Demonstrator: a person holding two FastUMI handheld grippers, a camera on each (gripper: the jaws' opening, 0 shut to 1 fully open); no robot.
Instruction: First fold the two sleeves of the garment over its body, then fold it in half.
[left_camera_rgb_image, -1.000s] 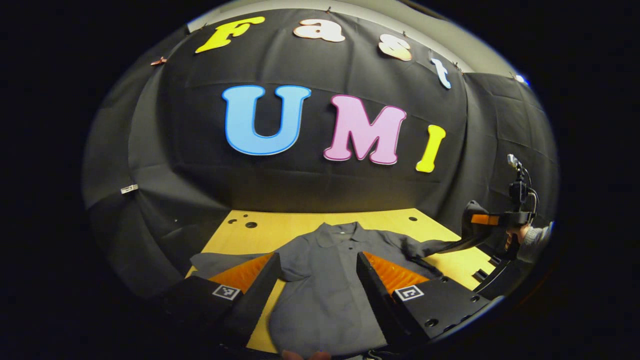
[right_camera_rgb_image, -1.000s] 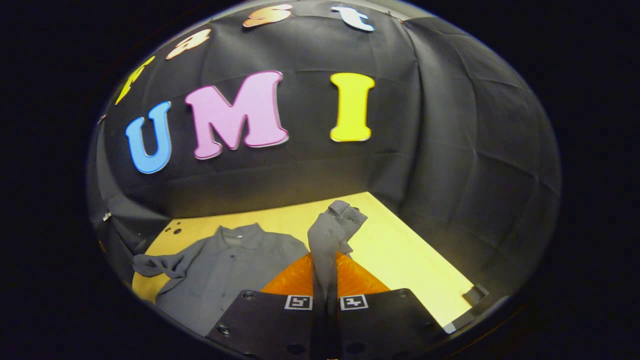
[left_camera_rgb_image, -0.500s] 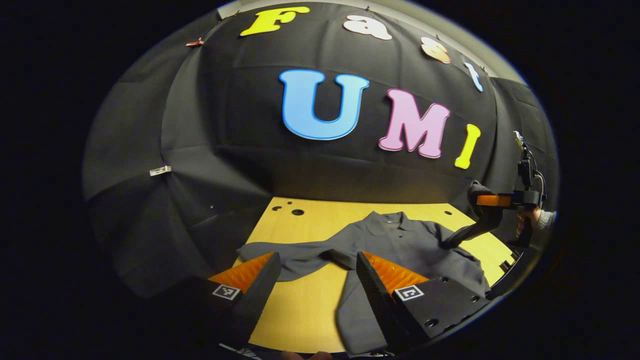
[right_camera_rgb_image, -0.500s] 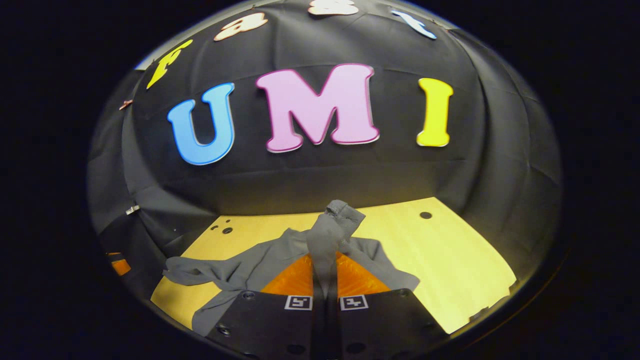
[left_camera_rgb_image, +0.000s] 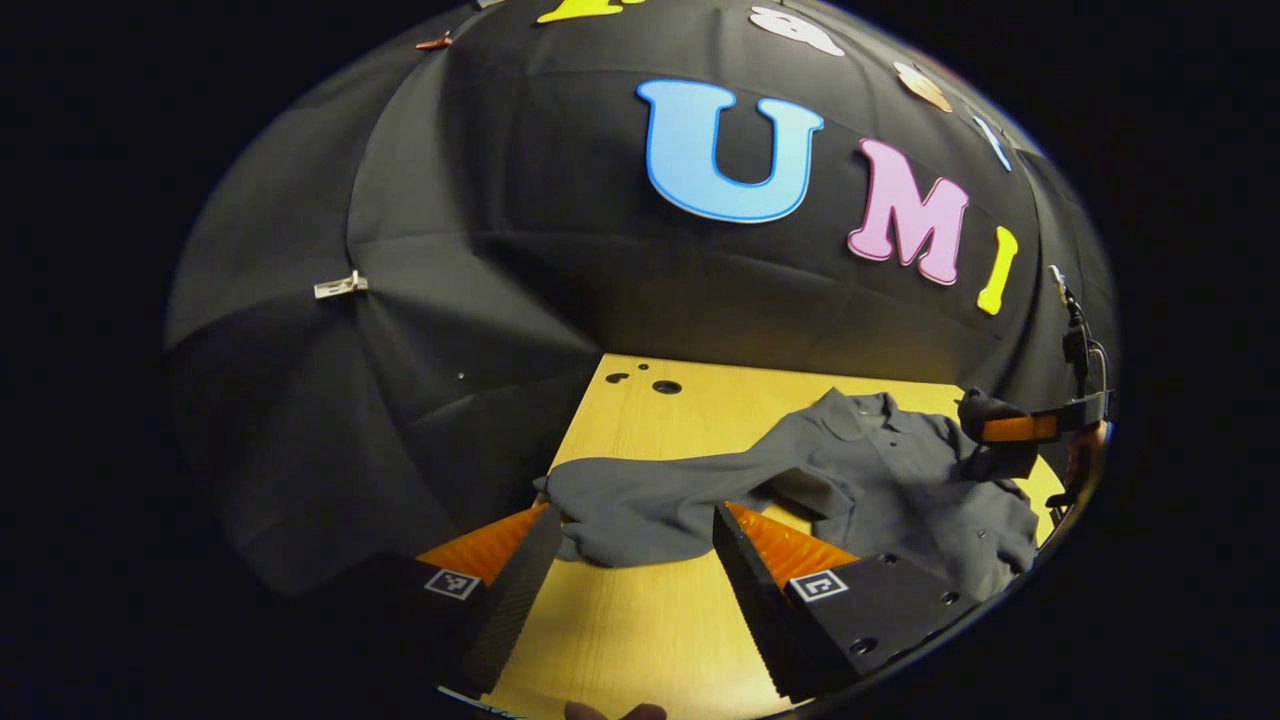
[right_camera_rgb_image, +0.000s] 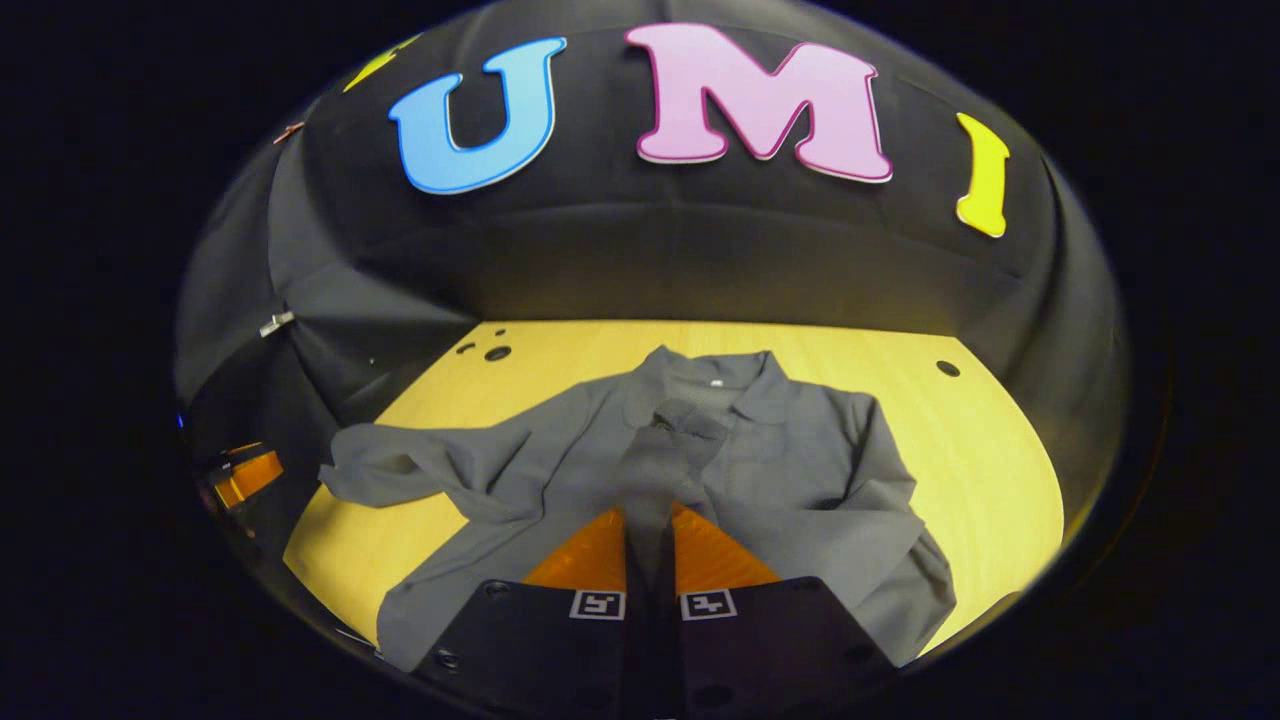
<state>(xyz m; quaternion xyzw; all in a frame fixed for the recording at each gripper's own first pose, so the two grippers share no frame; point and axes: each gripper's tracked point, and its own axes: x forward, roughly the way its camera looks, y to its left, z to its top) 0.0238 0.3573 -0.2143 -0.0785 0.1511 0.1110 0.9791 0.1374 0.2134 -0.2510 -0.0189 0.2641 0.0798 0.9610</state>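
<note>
On my left, the left gripper (left_camera_rgb_image: 630, 560) has its fingers spread with nothing between them, and the free sleeve (left_camera_rgb_image: 640, 500) lies just ahead of the tips, its long axis running crosswise from the cuff toward the shirt (right_camera_rgb_image: 760, 470) spread on the table (right_camera_rgb_image: 990, 470). That sleeve is nearer this hand, so I judge it should take it next. On my right, the right gripper (right_camera_rgb_image: 650, 545) has its fingers pressed together on the other sleeve (right_camera_rgb_image: 665, 450), held over the shirt's body, below the collar.
</note>
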